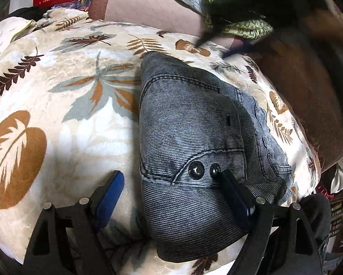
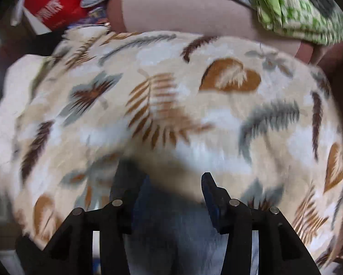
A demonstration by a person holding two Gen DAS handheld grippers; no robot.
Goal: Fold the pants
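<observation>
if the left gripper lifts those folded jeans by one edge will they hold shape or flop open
Probably flop: the jeans are soft ribbed denim lying in loose layers, so a one-edge lift would likely let the lower layers sag open. They look thick, so fairly heavy for cloth. On the plush leaf-print blanket they would likely drag and bunch rather than slide.
</observation>
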